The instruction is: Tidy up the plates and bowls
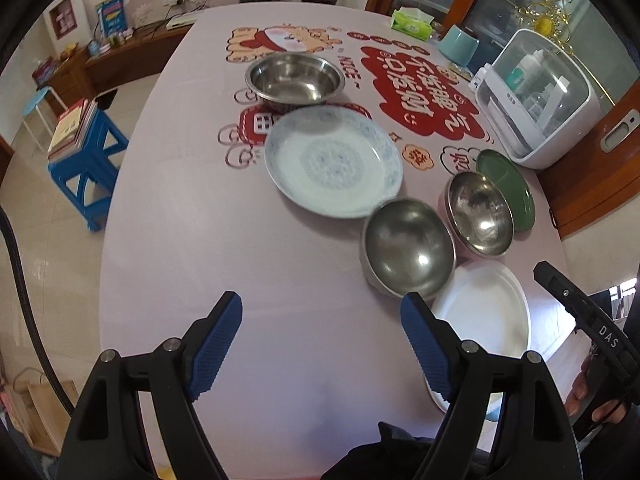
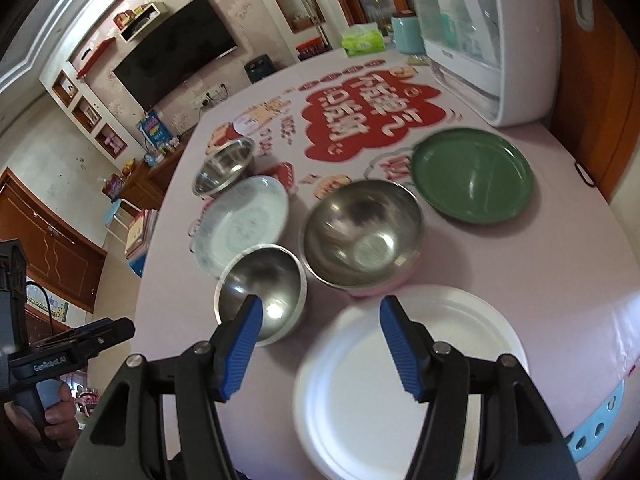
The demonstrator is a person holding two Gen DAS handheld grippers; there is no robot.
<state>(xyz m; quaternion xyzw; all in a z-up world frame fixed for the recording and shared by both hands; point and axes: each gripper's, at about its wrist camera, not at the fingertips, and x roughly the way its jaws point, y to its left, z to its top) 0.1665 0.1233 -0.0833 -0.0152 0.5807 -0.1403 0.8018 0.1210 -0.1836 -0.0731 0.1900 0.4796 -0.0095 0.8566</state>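
Ahead of the left gripper (image 1: 322,320), whose blue pads stand wide apart and hold nothing, the ware runs in a diagonal line across the tabletop (image 1: 200,240). Farthest left is the wide steel basin (image 1: 295,78): probably light, rigid and slick, best taken at its rolled rim. Next comes the blue-patterned plate (image 1: 333,161), apparently ceramic, so likely the heaviest and most fragile piece; grip its raised edge and avoid knocking it against metal. Just ahead and right of that gripper sits the small steel bowl (image 1: 408,246), then the larger steel bowl (image 1: 479,214) with its pink outer shell. Both are smooth and curved, so pinch across the wall at the rim.

Directly beneath the right gripper (image 2: 320,318), also released and empty, lies the white plate (image 2: 400,392); it looks thin and light, and may flex. Farther ahead to the right rests the green plate (image 2: 474,176), shallow, glossy and probably slippery.

A pale pink printed cloth covers the tabletop, so pieces may slide or drag it. Beyond the green plate stands a white dome-lidded cabinet (image 2: 476,40); a tissue pack (image 2: 362,42) sits at the far edge. Left of the tabletop are a blue stool (image 1: 90,160) and a wall-mounted television (image 2: 176,50).
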